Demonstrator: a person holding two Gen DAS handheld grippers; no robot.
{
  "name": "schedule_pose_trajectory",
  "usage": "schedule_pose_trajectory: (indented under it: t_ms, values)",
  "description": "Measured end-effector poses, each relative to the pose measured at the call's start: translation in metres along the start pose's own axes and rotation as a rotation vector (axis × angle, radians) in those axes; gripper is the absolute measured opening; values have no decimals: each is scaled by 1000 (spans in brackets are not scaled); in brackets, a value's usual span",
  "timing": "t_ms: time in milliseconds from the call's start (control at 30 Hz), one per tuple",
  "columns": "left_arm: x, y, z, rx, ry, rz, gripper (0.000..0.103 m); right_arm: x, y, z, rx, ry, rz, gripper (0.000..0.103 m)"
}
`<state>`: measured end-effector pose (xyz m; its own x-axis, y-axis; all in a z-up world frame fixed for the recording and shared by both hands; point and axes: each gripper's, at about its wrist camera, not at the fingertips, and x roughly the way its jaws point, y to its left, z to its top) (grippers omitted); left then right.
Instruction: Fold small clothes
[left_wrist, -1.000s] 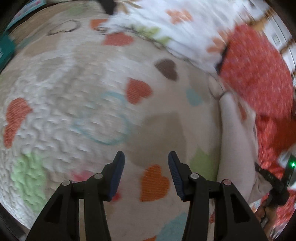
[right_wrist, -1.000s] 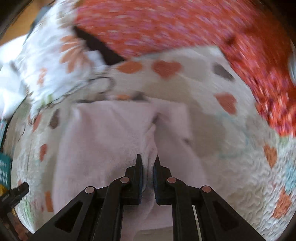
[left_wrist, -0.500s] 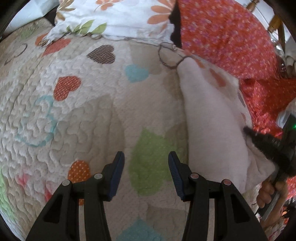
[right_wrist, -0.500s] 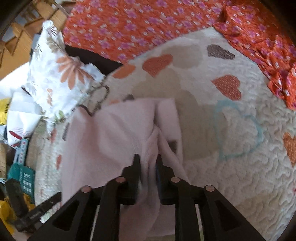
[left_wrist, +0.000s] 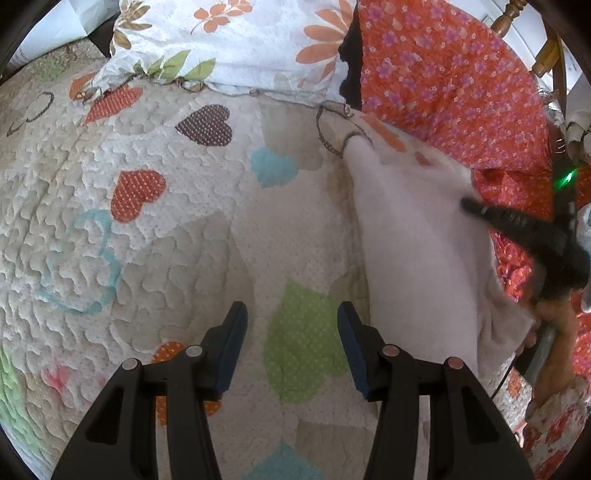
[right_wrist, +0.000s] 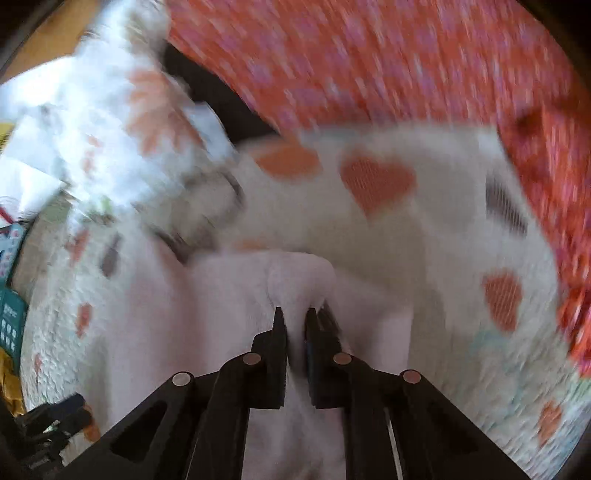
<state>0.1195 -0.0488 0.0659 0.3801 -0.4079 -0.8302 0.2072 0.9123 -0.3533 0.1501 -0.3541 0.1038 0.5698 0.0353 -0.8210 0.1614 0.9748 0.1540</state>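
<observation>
A pale pink garment (left_wrist: 417, 251) lies on the heart-patterned quilt (left_wrist: 177, 229), at the right of the left wrist view. My left gripper (left_wrist: 291, 325) hovers open over a green heart patch, left of the garment, with nothing between its fingers. My right gripper (right_wrist: 295, 317) is shut on a bunched fold of the pale pink garment (right_wrist: 221, 314), which spreads below and to the left of it. In the left wrist view the right gripper (left_wrist: 480, 212) shows as a blurred black shape over the garment's right edge, with a hand (left_wrist: 557, 332) below it.
A white pillow with orange flowers (left_wrist: 236, 40) and an orange floral cloth (left_wrist: 450, 81) lie at the back of the quilt. A grey cord (left_wrist: 332, 136) loops near the garment's top corner. A wooden chair (left_wrist: 546, 55) stands at the far right. Teal packets (right_wrist: 11, 306) lie past the quilt's left edge.
The left view has swung from bare quilt to take in the garment, then steadied. The right gripper has moved fast with the garment, its view now blurred, and the fold bunches higher at its tips.
</observation>
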Motion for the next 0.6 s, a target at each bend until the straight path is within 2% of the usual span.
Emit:
schedule_pose_trajectory:
  t_ms: [67,100,167,200,233,300,333,367,467,600]
  values:
    - [0,4,1,-10,2,2,50,-7,5,9,-12,-63,-55,11]
    - [0,6,1,-18,6,0,50,-2,3,14,1,-72,-123,13]
    - [-1,10,0,-27,8,0,50,16,-3,17,18,-13,-177,14]
    - [-2,12,0,-28,6,3,50,24,-5,17,25,35,-191,14]
    - [-4,13,0,-28,4,5,50,24,-6,16,28,41,-198,14]
    - [-8,16,1,-35,-2,-2,51,8,-5,11,36,-3,-210,18]
    - [-9,18,1,-38,-3,-3,52,-1,-5,9,41,-17,-210,27]
    - [-11,19,1,-42,-5,-2,53,-12,-3,8,44,-35,-200,30]
    - [-13,21,0,-49,-4,-11,53,-41,4,1,25,-56,-144,30]
    - [-14,15,-3,-29,-2,-14,53,-61,15,-43,-23,14,22,26]
